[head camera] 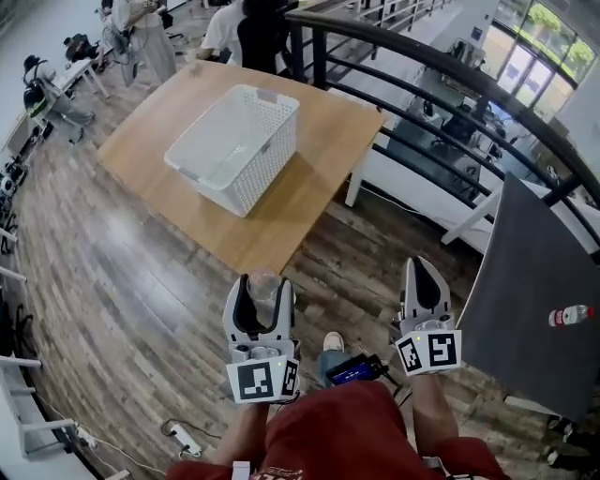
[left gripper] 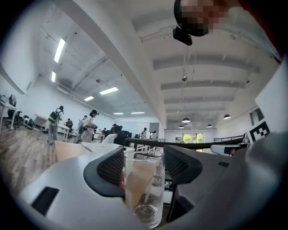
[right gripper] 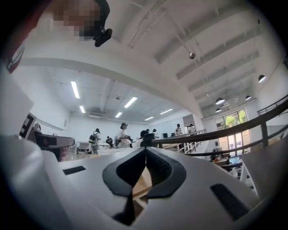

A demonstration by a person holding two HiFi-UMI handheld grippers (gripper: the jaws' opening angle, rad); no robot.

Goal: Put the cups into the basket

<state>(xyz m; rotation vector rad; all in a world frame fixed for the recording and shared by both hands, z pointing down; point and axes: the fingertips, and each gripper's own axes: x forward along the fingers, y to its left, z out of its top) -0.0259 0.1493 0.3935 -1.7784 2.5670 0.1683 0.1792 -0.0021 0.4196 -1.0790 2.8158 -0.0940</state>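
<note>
A clear glass cup [head camera: 263, 287] [left gripper: 143, 186] stands upright between the jaws of my left gripper [head camera: 262, 283] [left gripper: 143, 166], which is shut on it and held over the floor just short of the table's near corner. The white lattice basket [head camera: 236, 143] sits on the wooden table [head camera: 319, 159] further ahead, with nothing visible inside. My right gripper [head camera: 424, 274] [right gripper: 144, 158] hovers over the floor to the right, its jaws shut tip to tip with nothing between them.
A dark railing [head camera: 450, 80] runs along the table's right side. A grey board [head camera: 534, 291] with a small bottle [head camera: 569, 316] lies at the right. People stand beyond the table's far end [head camera: 234, 28]. A power strip [head camera: 180, 437] lies on the floor.
</note>
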